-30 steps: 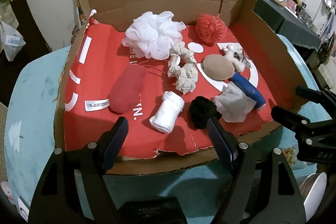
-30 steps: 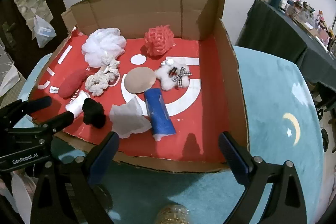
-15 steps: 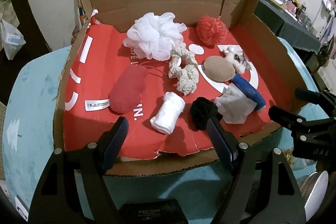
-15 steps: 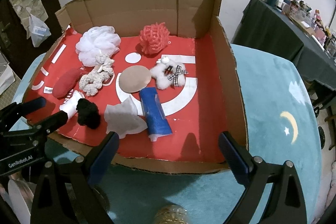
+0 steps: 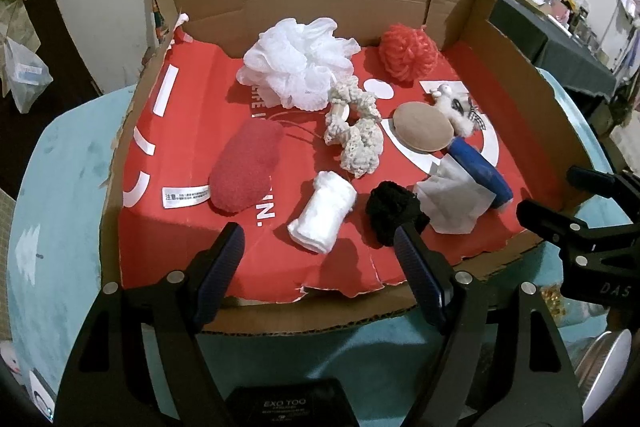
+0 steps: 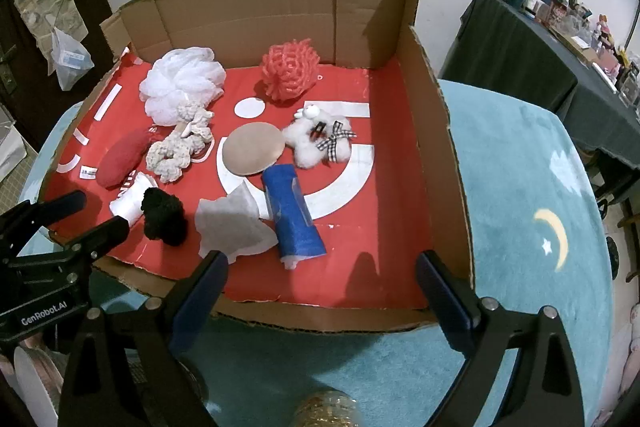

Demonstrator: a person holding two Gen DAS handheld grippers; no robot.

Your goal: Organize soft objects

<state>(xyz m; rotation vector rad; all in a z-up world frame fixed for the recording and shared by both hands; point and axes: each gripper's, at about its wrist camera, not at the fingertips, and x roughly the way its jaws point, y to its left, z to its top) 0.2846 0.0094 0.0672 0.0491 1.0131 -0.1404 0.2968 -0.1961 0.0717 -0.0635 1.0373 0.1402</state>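
While both grippers' fingers (image 5: 416, 267) gape empty, the black pom-pom (image 5: 394, 211) lies just beyond the left pair.

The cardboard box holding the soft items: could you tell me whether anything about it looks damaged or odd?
Yes. The cardboard box has a torn, ragged near edge: its red liner is ripped and jagged along the front in the left wrist view. Nothing has spilled; the blue roll and the other soft items all lie inside.
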